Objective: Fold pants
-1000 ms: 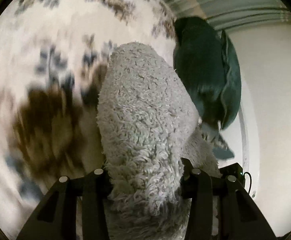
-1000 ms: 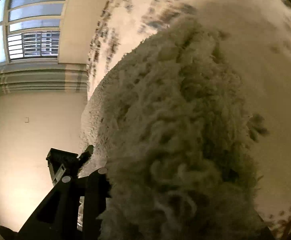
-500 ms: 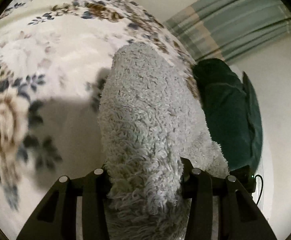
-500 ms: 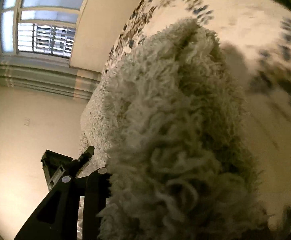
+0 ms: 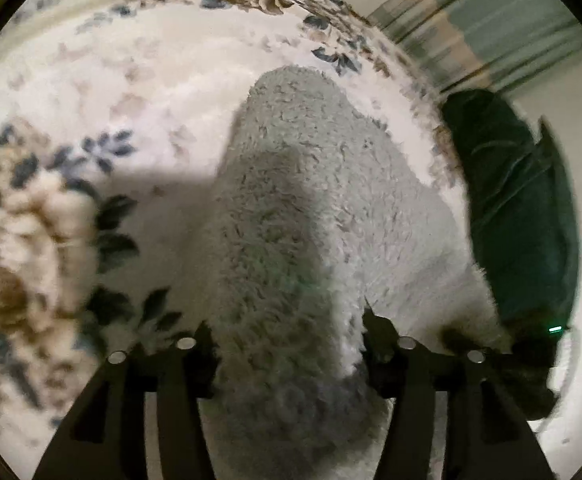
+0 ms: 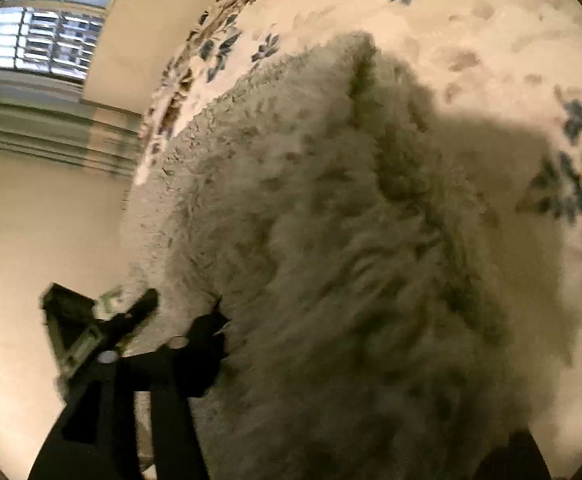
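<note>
The fluffy pale grey pants (image 5: 303,208) lie bunched on a floral bed sheet (image 5: 103,80), one thick fold running up from between my left fingers. My left gripper (image 5: 287,320) has its jaws opening, and the fleece still fills the gap and touches both fingers (image 5: 207,344). In the right wrist view the same pants (image 6: 331,240) bulge over most of the picture. My right gripper (image 6: 363,340) is opening wide. Only its left finger (image 6: 211,328) shows clearly, beside the fleece; the other is mostly hidden behind the pile.
A dark green cloth (image 5: 519,208) lies on the bed's right edge, with striped curtains (image 5: 491,32) behind it. The other gripper's black body (image 6: 79,324) sits low at left in the right wrist view. A barred window (image 6: 43,44) and bare wall are at left.
Both grippers have swung across the bed and come down, so the pants rest on the sheet. The fingers of each gripper stand farther apart, the right ones much more.
</note>
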`<action>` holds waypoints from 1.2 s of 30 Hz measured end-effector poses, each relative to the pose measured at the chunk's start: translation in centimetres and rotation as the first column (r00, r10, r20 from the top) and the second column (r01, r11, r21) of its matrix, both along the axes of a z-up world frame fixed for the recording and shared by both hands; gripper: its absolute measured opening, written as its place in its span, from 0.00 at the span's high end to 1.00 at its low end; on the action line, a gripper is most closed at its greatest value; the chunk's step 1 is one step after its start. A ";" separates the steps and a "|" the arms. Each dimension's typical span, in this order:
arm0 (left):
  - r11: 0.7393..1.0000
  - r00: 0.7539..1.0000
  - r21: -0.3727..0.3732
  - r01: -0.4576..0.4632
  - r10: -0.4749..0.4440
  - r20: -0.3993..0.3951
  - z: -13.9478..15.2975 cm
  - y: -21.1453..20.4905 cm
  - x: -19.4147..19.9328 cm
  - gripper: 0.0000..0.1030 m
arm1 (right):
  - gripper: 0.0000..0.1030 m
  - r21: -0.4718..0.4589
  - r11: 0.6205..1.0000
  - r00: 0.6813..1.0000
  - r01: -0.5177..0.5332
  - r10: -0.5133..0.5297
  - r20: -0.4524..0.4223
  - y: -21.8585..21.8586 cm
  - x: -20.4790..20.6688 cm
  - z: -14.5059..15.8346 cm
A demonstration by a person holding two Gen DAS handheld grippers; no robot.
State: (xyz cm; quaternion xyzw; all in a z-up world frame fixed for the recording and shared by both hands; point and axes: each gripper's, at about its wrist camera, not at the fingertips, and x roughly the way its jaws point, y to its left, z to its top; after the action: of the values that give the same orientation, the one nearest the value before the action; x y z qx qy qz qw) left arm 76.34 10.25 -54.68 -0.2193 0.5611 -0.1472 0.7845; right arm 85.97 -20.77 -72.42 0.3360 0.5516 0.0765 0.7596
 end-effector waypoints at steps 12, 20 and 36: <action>0.838 0.980 0.544 -0.046 -0.068 0.186 11.9 -3.9 -9.5 0.12 | 0.00 -0.565 0.823 0.990 0.058 0.025 0.138 4.3 -8.9 16.1; 0.830 0.952 0.548 -0.107 -0.075 0.298 22.1 -6.3 -17.9 0.12 | 0.00 -0.607 0.789 0.975 0.093 0.053 0.218 3.3 -23.4 30.3; 0.839 0.887 0.501 -0.212 -0.050 0.459 40.0 -10.4 -40.1 0.12 | 0.00 -0.621 0.771 0.917 0.139 0.137 0.375 1.0 -49.2 52.2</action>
State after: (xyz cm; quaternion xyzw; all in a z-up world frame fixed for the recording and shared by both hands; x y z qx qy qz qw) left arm 36.29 -0.13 -14.69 0.0260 0.3703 0.0036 0.9285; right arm 36.76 -19.74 -20.18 0.0366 0.3778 -0.0483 0.9239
